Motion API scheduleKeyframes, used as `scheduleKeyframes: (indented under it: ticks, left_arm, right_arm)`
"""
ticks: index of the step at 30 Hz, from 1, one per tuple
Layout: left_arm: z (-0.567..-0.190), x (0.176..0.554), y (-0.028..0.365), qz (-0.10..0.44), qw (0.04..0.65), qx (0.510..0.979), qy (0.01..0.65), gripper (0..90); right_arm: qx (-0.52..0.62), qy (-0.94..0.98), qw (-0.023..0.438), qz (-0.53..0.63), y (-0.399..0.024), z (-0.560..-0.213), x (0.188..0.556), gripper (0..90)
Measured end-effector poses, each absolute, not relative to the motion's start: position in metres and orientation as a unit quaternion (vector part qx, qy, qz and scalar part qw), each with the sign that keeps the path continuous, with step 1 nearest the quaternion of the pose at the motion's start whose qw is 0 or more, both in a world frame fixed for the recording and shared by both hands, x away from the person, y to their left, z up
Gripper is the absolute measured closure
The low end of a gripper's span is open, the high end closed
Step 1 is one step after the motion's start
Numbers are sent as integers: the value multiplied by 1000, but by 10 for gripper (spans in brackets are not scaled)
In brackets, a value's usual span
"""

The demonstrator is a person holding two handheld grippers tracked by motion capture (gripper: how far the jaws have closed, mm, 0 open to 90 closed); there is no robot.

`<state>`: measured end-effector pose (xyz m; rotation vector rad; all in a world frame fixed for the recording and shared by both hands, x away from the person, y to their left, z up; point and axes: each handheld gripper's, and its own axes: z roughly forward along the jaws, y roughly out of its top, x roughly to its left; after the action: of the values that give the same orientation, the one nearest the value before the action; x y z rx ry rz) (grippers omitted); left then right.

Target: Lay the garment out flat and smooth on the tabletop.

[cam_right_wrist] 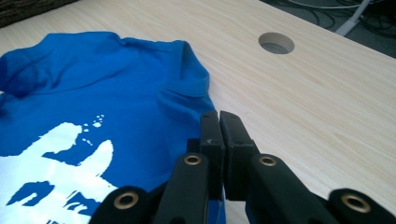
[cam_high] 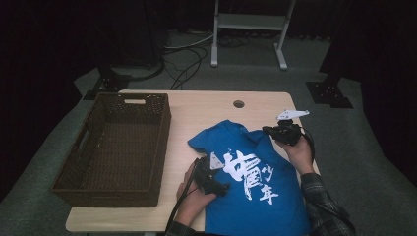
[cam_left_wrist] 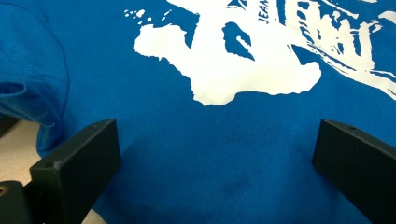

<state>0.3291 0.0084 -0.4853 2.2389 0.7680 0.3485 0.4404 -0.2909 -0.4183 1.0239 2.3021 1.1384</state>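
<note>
Blue cotton covers the near right part of the desk (cam_high: 196, 105): a T-shirt (cam_high: 255, 196) lies flat, print side up, with white brush-style lettering (cam_high: 251, 177) across its chest. Its collar points toward the far edge of the desk, and its hem runs off the near edge at the bottom of the high view.

At the shirt's left edge, the left gripper (cam_left_wrist: 215, 154) rests low over the cloth with its jaws spread wide apart; the blue fabric lies between them, and neither jaw presses on it. A folded sleeve (cam_left_wrist: 28, 70) bunches just to one side of it, with bare wood showing beyond.

On the shirt's right shoulder side, the right gripper (cam_right_wrist: 219, 126) is held in the person's hand (cam_high: 300, 152), and its jaws are clenched tight together. Whether a pinch of cloth is caught between them cannot be told; the jaw tips sit right at the shirt's edge, near the collar (cam_right_wrist: 187, 70).

A round cable hole (cam_right_wrist: 276, 43) sits in the wood beyond the collar, apart from the shirt. A dark woven basket (cam_high: 118, 147) stands on the left half of the desk, well clear of the shirt. The person's plaid sleeve (cam_high: 324, 206) enters from the lower right.
</note>
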Motion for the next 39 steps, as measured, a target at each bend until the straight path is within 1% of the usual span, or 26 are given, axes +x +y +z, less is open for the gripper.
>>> scheduleKeyframes:
  ticks: [17,27,30,39]
  left_arm:
    - [-485,329,8,135,366,871,299,8]
    - [-485,329,8,135,366,871,299,8]
    - [-485,329,8,135,366,871,299,8]
    - [-485,329,8,136,366,871,298,8]
  right_arm:
    - [392,799,209,405,-319,-408,451,883]
    - [396,795,216,406,-323,-406,451,881]
    - [399,791,216,410,-324,-406,452,823]
    - [399,791,213,412,-324,-407,451,788]
